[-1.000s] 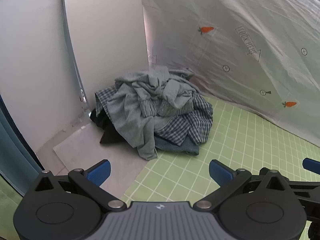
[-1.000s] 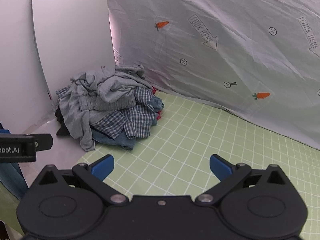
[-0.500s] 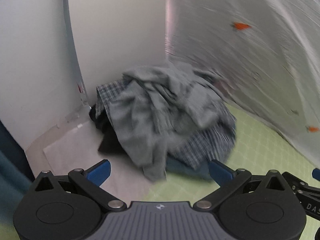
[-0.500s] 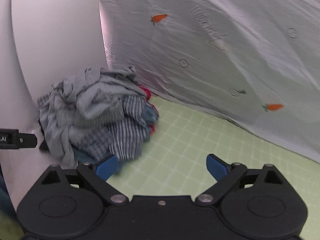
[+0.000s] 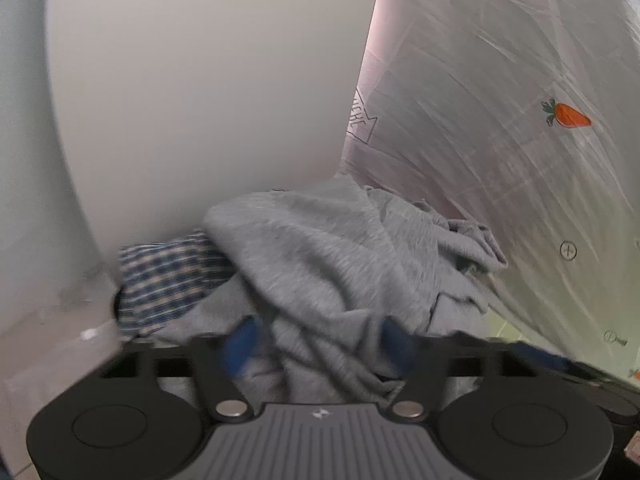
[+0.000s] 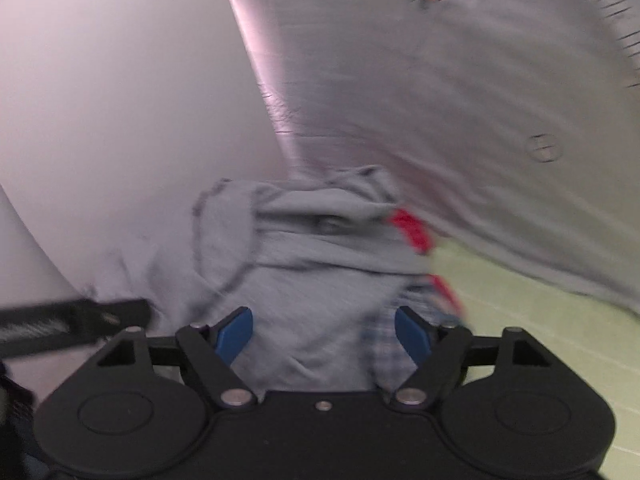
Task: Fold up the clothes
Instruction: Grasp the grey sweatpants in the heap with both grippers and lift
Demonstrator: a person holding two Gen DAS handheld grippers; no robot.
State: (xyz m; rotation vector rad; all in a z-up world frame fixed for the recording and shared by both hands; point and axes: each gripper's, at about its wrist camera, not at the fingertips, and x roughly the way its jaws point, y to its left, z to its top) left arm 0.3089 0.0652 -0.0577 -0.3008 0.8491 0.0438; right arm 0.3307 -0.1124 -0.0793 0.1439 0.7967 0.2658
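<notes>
Both tools are closing over the grey garment (image 5: pixel 320 256) atop the pile: left tool (image 5: pixel 320 344) straddles a fold at twelve o'clock, not yet clamped; right tool (image 6: pixel 324 332) wider apart.

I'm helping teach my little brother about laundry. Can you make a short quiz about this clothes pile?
1. True or false: the grey garment lies on top of the pile.
2. What pattern is on the blue and white cloth?
3. The red cloth peeks out of the pile: A) on the side toward the carrot-print sheet, B) on the side toward the white panel.

Key: 1 true; 2 checked; 3 A.
</notes>
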